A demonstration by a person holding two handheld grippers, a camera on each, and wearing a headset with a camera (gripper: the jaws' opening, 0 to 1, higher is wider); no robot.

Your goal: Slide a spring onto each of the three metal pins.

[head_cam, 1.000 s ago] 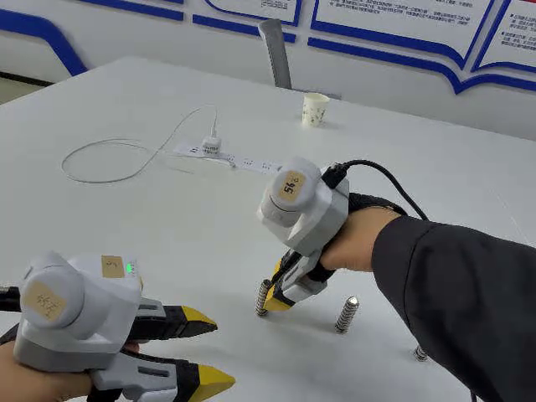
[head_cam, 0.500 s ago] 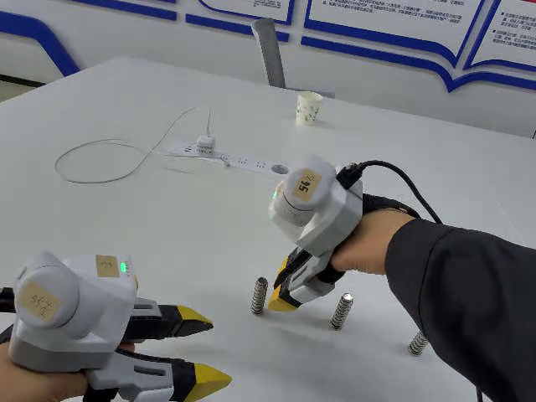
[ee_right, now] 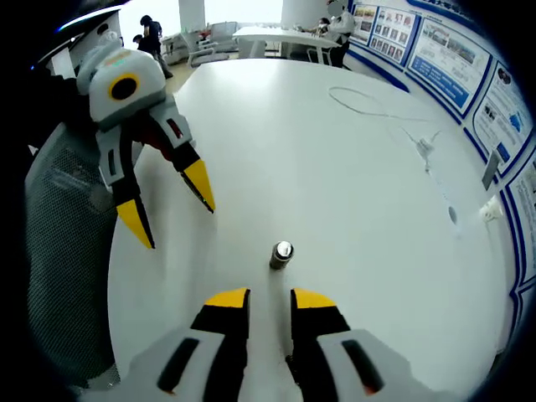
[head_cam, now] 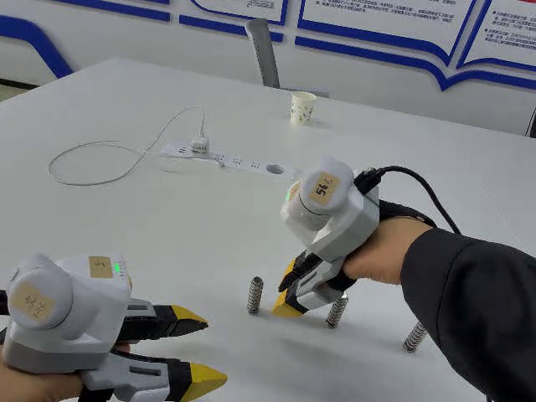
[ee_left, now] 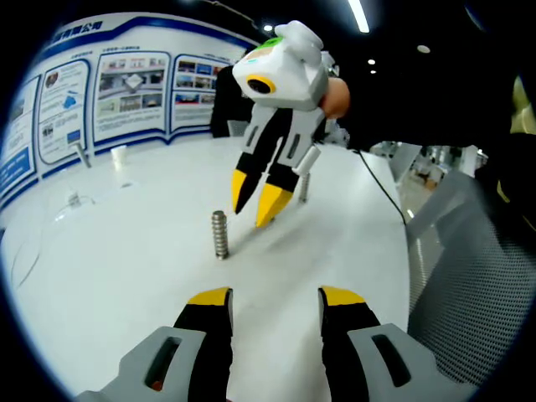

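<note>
While springs [head_cam: 255, 295] stand upright, paper cup [head_cam: 302, 107] beyond

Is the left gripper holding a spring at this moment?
No, in the left gripper view the left gripper has its jaws apart with nothing between them, and a spring stands ahead on the table.

Your right gripper [head_cam: 286, 308] covers the upper end of the middle spring [head_cam: 335, 313]. Your sleeve [head_cam: 469, 310] hides the top of the third spring [head_cam: 414, 337], toward the tabletop's [head_cam: 167, 218] right edge. The picture's lower-left corner cuts off your left gripper [head_cam: 209, 350]. The wall posters' [head_cam: 377, 17] print is too small to read.
</note>
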